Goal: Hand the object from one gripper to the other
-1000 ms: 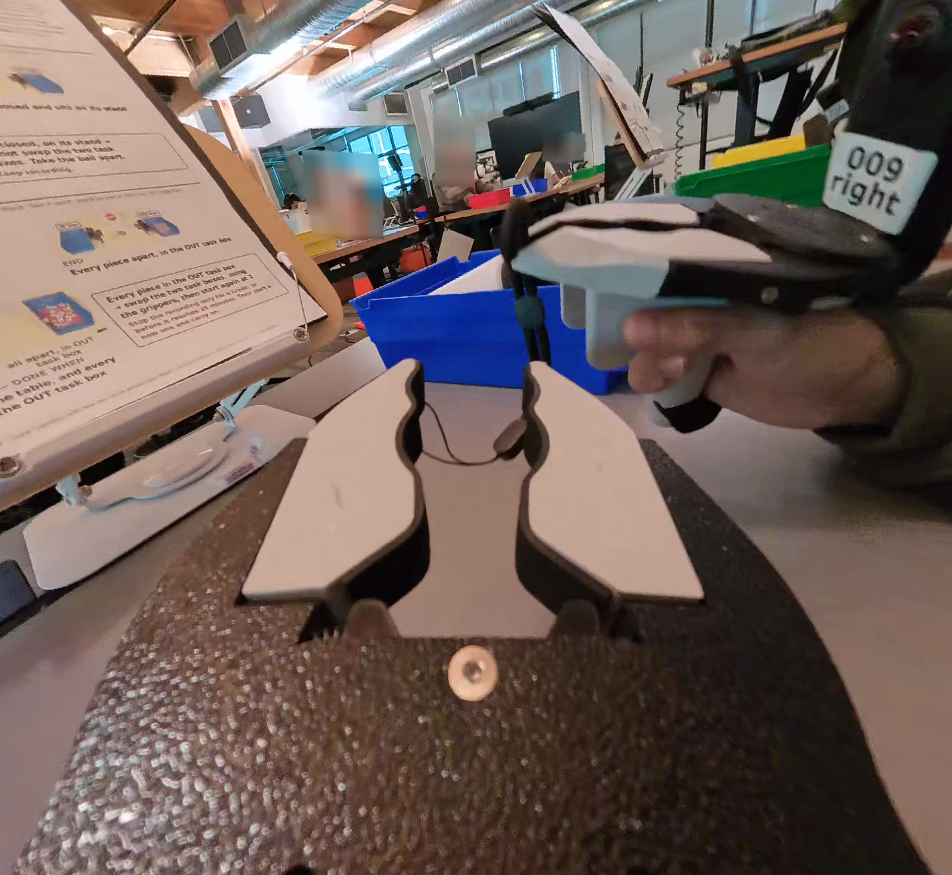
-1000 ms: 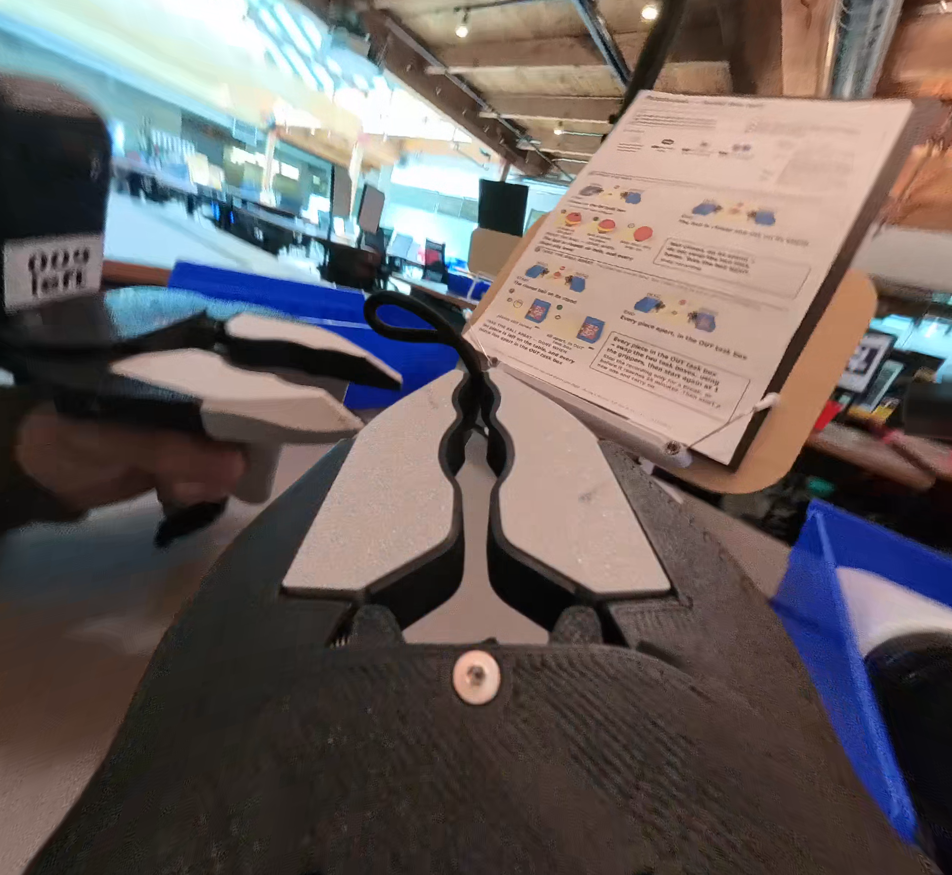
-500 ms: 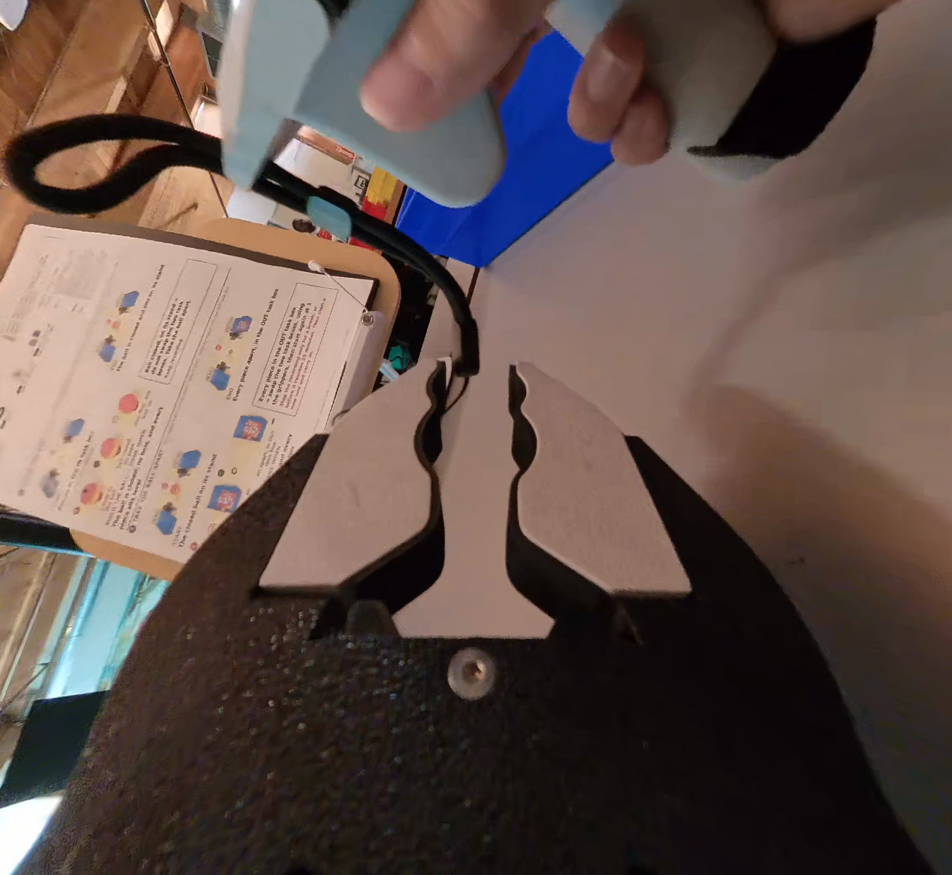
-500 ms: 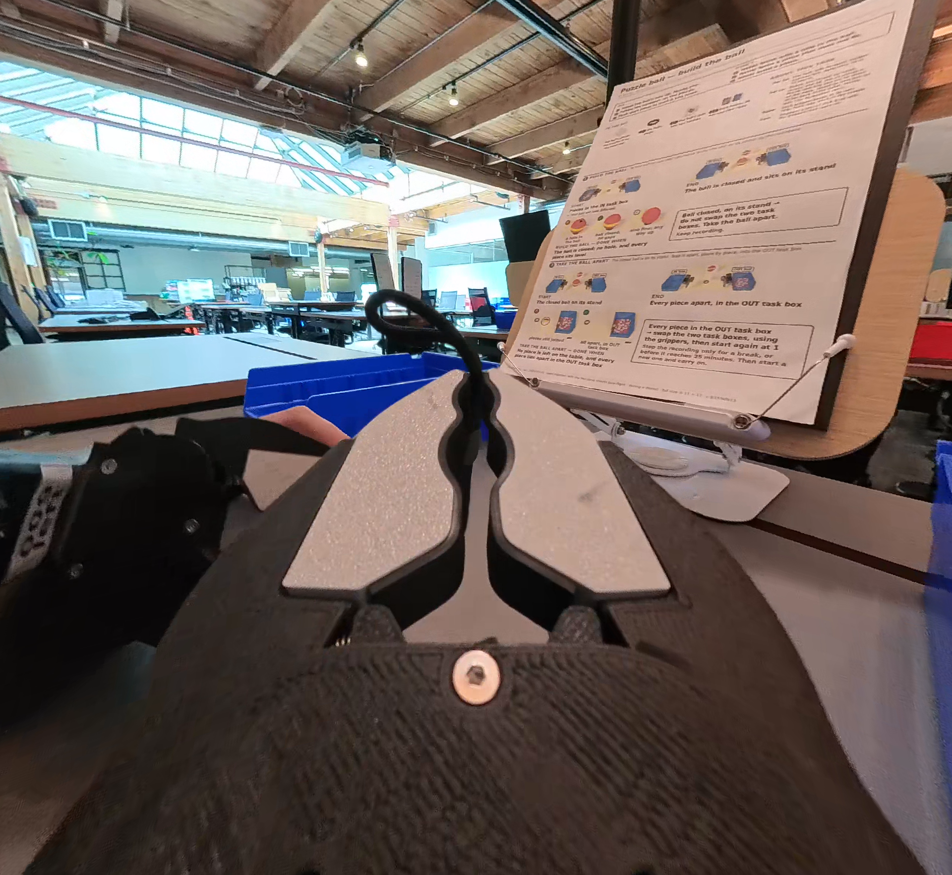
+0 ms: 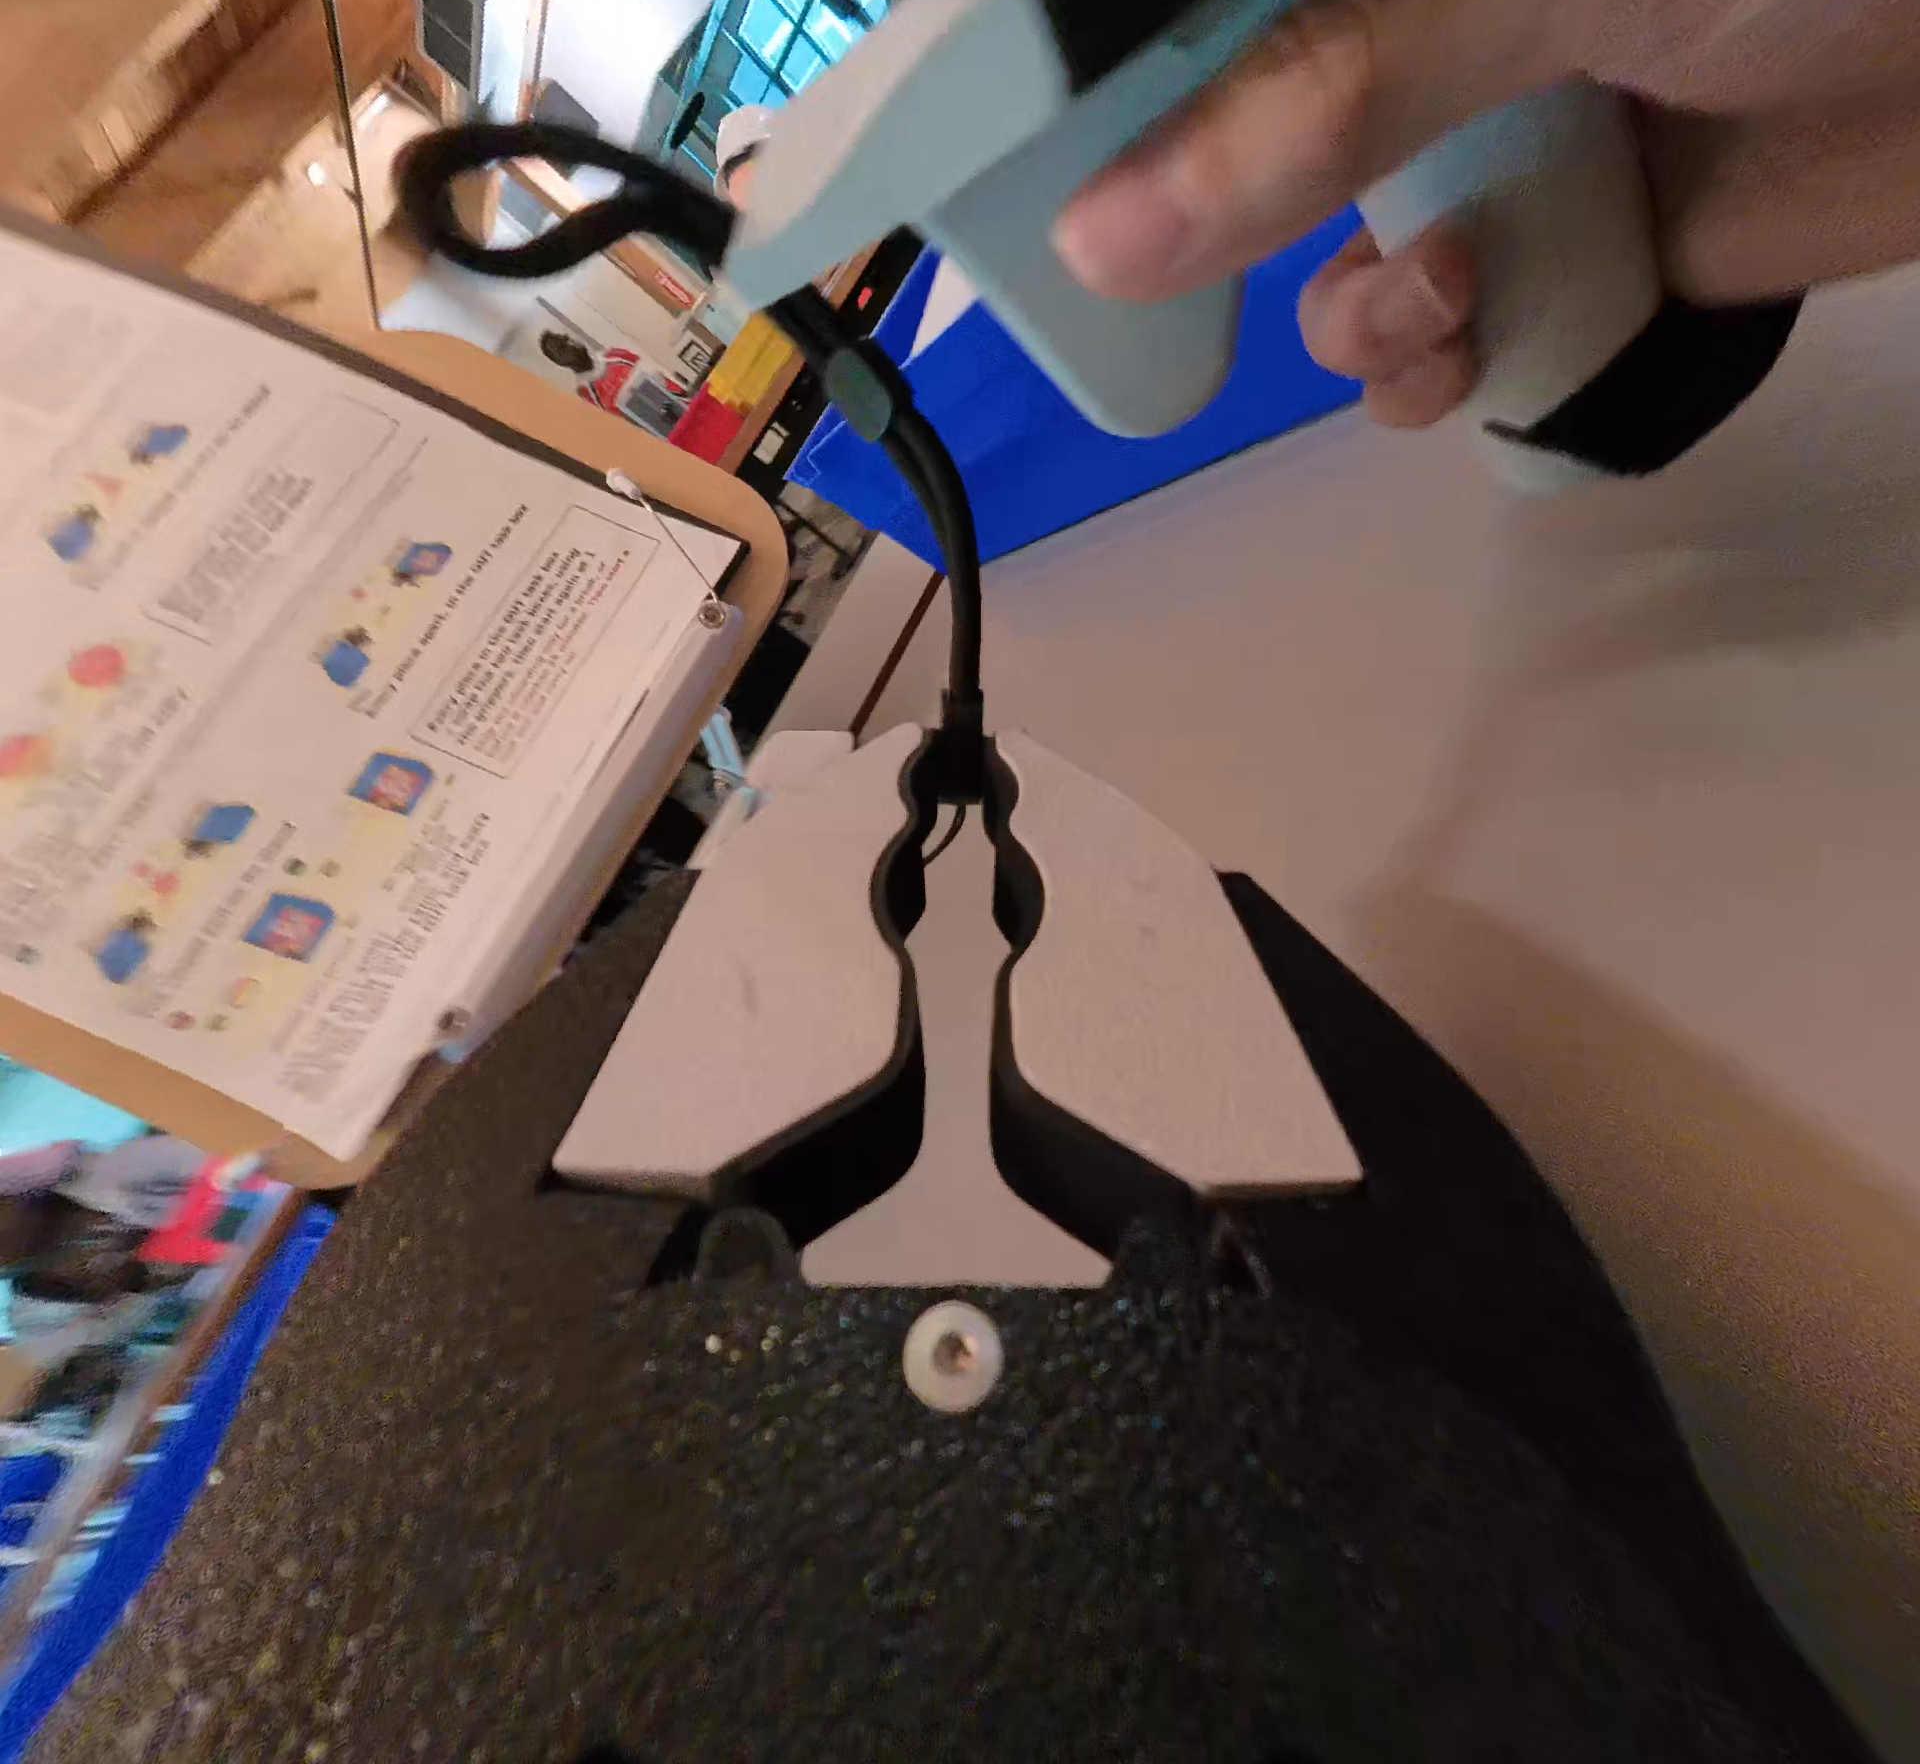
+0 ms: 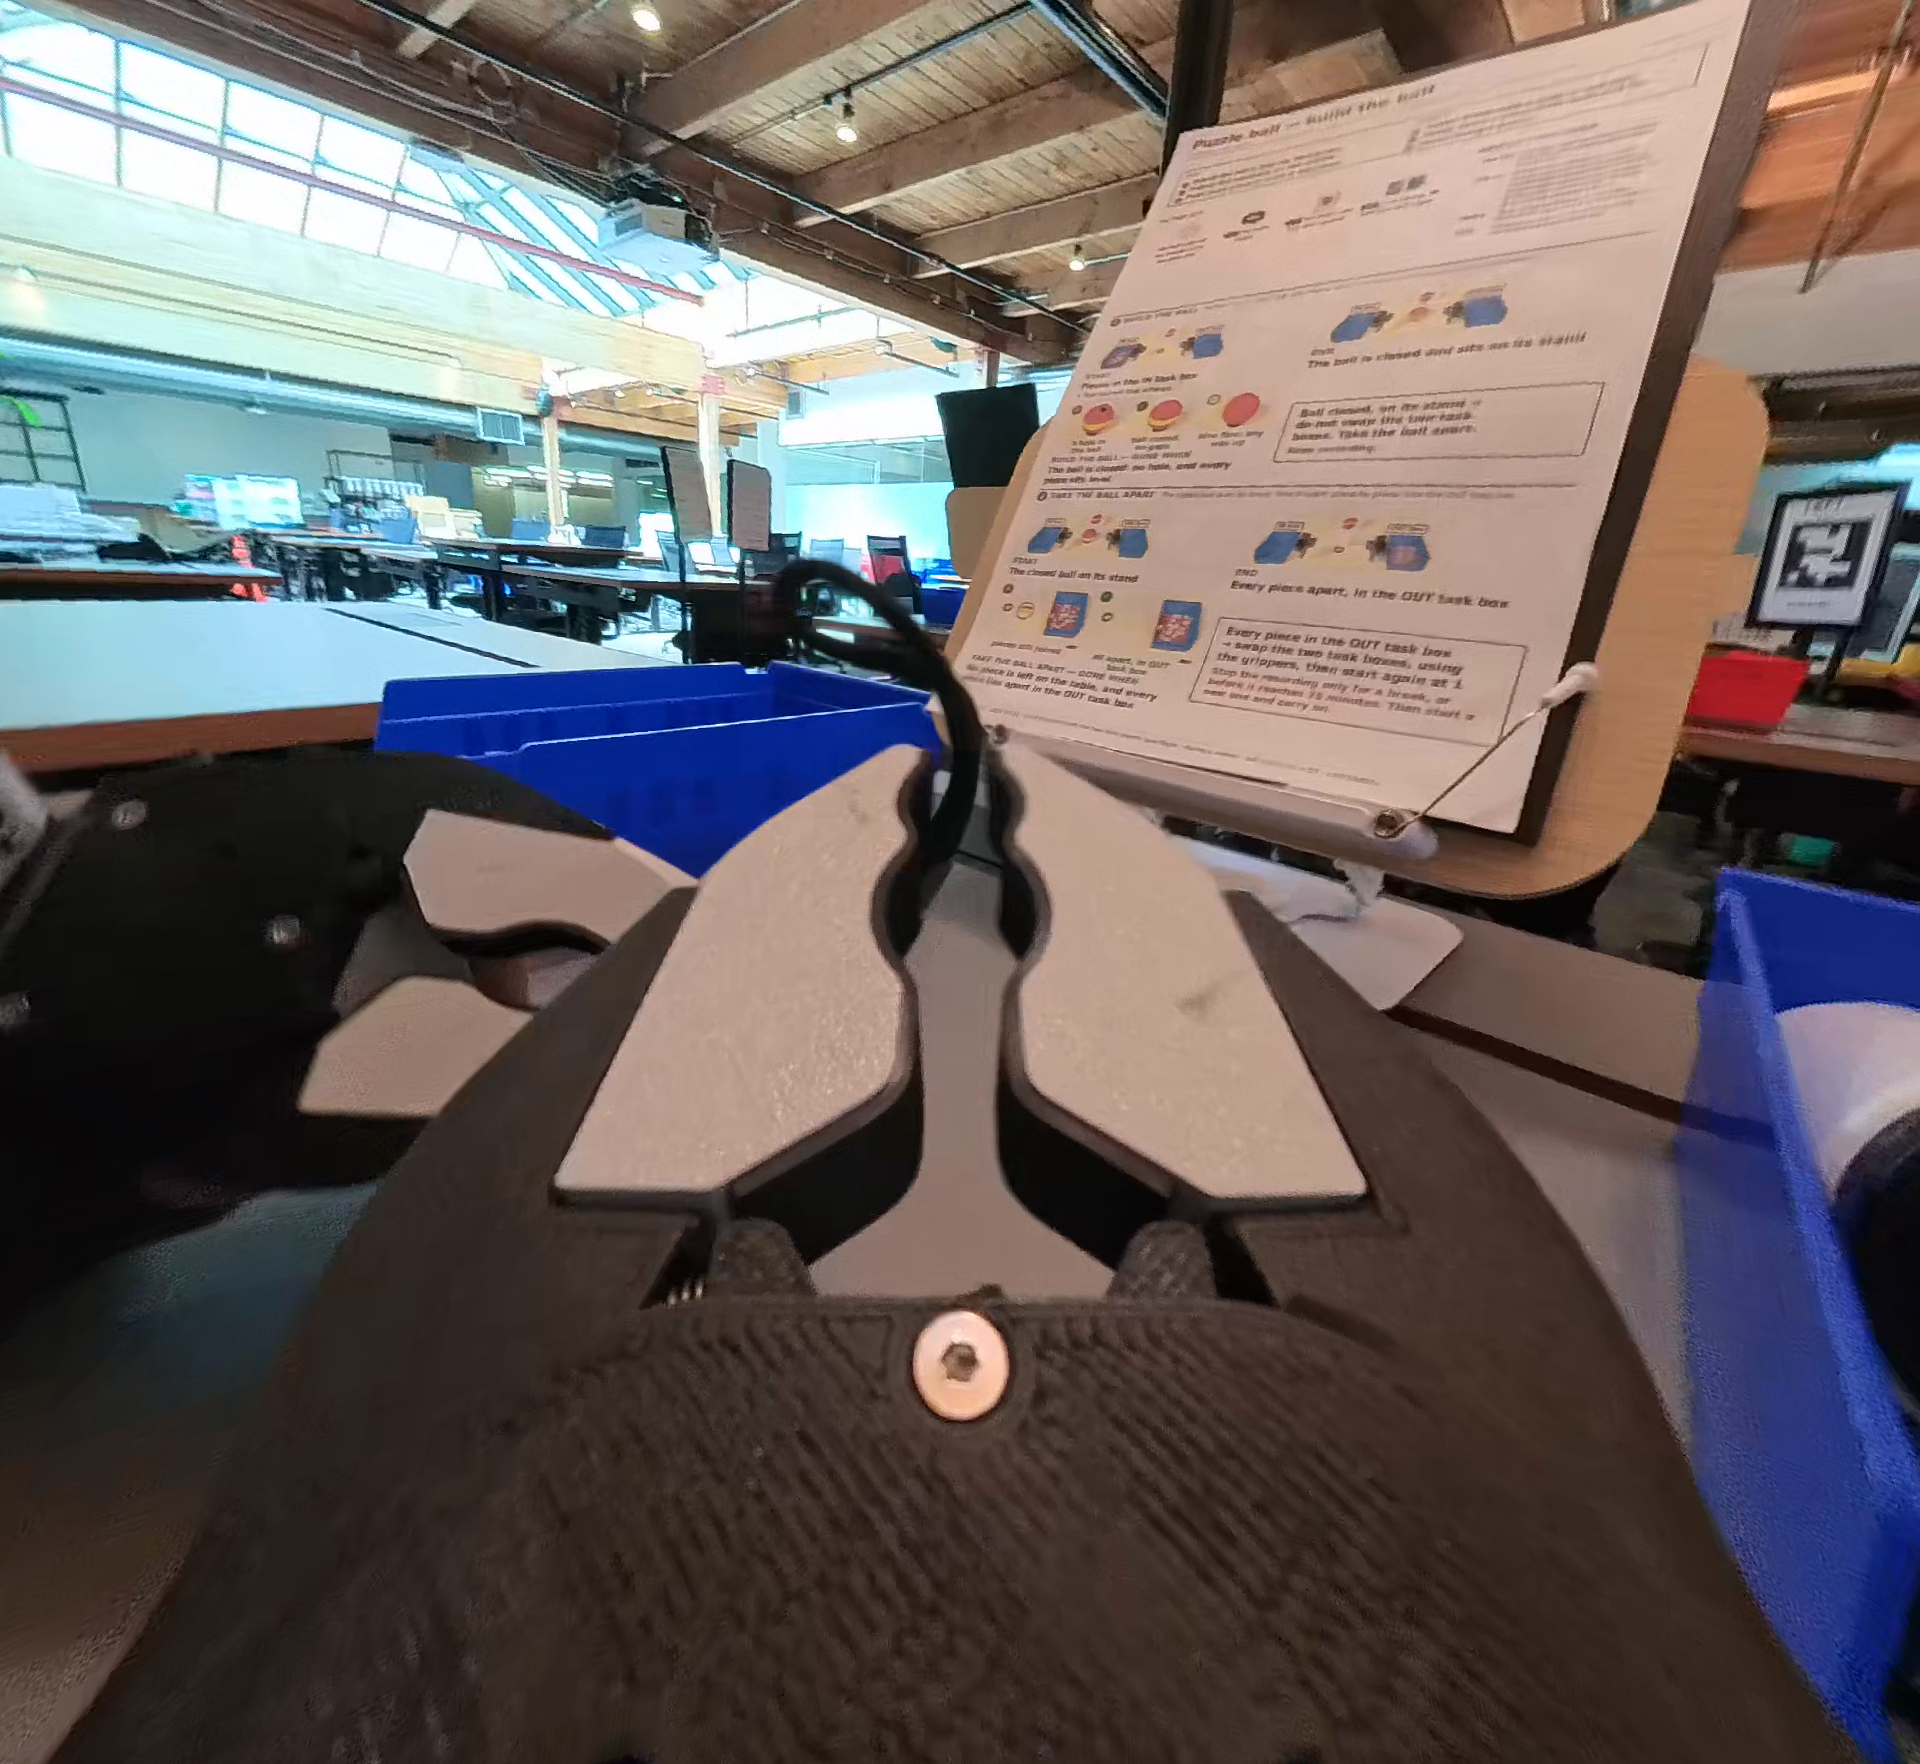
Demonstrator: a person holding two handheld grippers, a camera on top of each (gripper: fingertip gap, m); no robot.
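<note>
The object is a black cord [image 5: 961,571] with a loop at one end. My left gripper [image 5: 961,758] is shut on its lower end. From there the cord rises to my right gripper [image 5: 758,249], held in a hand above, and the loop sticks out past it. In the right wrist view my right gripper [image 6: 961,769] has its jaws parted a little. The cord [image 6: 883,602] still runs between them and curls up beyond the tips. The left gripper's fingers [image 6: 499,867] show low on the left, their tips hidden behind my right finger.
An instruction sheet on a wooden board stand [image 5: 312,675] stands close by on the left, and at the right in the right wrist view [image 6: 1351,467]. A blue bin [image 6: 644,748] sits behind the grippers and another [image 6: 1787,1195] at the right edge. Grey table [image 5: 1455,779] lies below.
My left gripper swung under the right one and closed on the cord's lower end. My right jaws, shut on the cord before, have parted slightly.
</note>
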